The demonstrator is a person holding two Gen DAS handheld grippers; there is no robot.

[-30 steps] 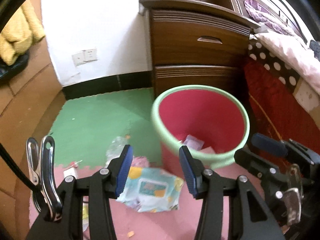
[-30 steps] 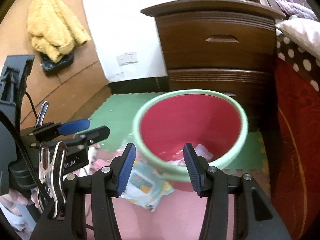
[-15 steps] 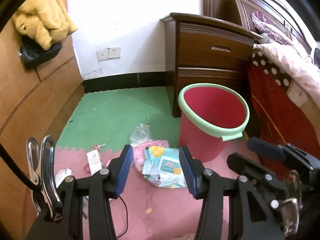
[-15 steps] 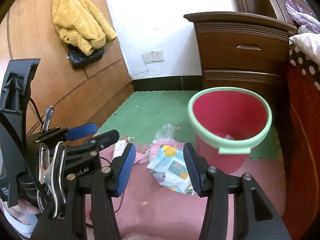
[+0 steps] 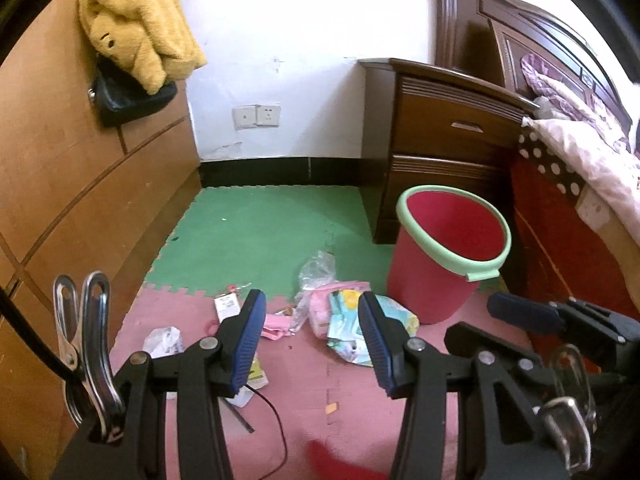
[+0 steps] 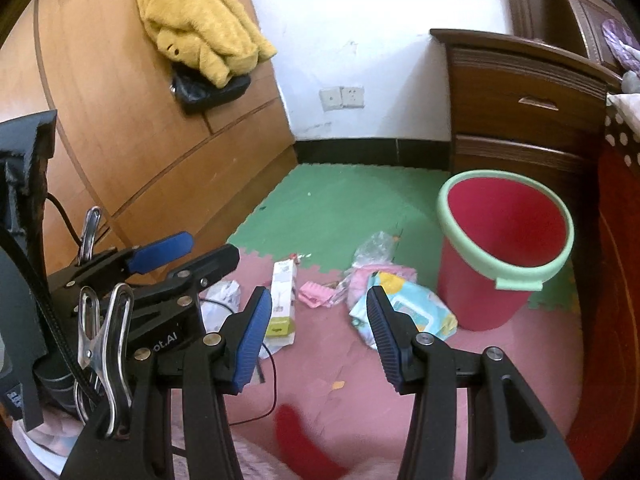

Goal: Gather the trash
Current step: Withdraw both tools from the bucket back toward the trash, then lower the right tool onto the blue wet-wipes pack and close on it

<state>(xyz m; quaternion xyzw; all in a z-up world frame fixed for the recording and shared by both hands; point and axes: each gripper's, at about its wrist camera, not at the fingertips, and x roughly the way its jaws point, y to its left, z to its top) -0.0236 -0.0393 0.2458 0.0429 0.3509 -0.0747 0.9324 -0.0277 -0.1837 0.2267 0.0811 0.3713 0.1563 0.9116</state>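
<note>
A red bin with a pale green rim (image 5: 452,256) (image 6: 504,240) stands on the foam mat beside the nightstand. Litter lies left of it: a blue wet-wipes pack (image 5: 394,314) (image 6: 420,308), a pink packet (image 5: 320,308), a clear plastic bag (image 5: 316,268) (image 6: 374,248), a white carton (image 6: 284,300) (image 5: 226,306) and crumpled white paper (image 5: 164,338) (image 6: 224,296). My left gripper (image 5: 312,344) (image 6: 212,248) hangs open above the pink mat, short of the litter, with nothing between its fingers. My right gripper (image 6: 316,336) (image 5: 496,324) is open beside it, also empty.
A dark wooden nightstand (image 5: 448,148) and a bed (image 5: 580,152) stand at the right. A wooden panel (image 5: 80,168) with a yellow garment (image 5: 136,24) and a black bag runs along the left. A thin red cable (image 6: 272,380) and a blurred red thing (image 6: 304,444) lie near the bottom edge.
Both grippers have drawn back and up from the bin. The bin now looks smaller and farther, and more of the floor litter has come into view. Both stay open.
</note>
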